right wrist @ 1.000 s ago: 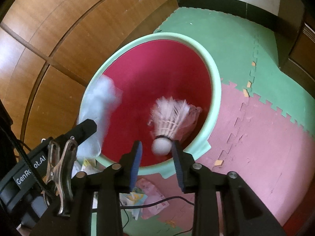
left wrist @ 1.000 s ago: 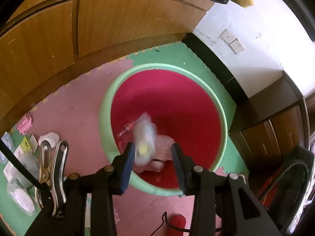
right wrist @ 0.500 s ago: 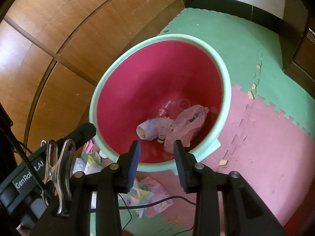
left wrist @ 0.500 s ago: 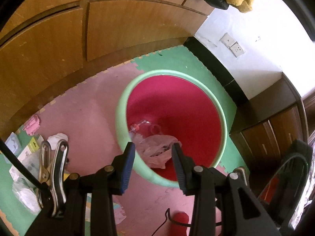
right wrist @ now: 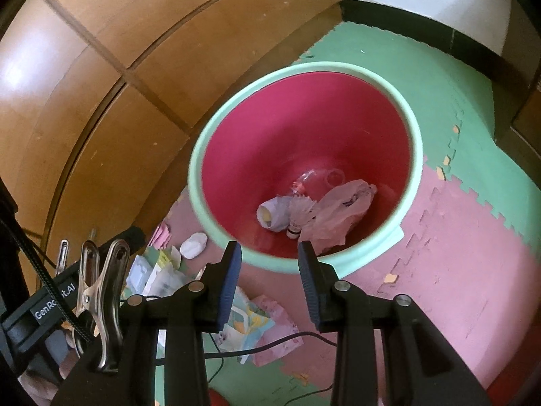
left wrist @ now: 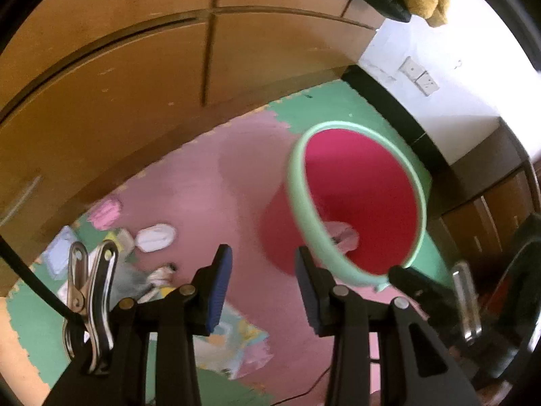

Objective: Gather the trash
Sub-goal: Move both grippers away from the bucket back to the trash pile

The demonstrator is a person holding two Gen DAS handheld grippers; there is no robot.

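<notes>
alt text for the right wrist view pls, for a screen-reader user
Looking down past the empty, open right gripper, a red bin with a pale green rim stands on pink and green foam floor mats; it holds a shuttlecock, a crumpled plastic bag and other scraps. More litter lies on the mats left of the bin, beside wooden cabinet panels.

corner of a room with a foam-mat floor

the floor point(right wrist: 473, 237) is laid with interlocking pink and green foam mats. tall wooden panels point(left wrist: 135, 84) with dark seams rise along one side. a white wall point(left wrist: 439, 77) with a black skirting board point(left wrist: 389, 101) carries two wall sockets point(left wrist: 419, 76); a dark wooden cabinet point(left wrist: 490, 203) stands beside it. daylight falls brightly on the wall.
</notes>
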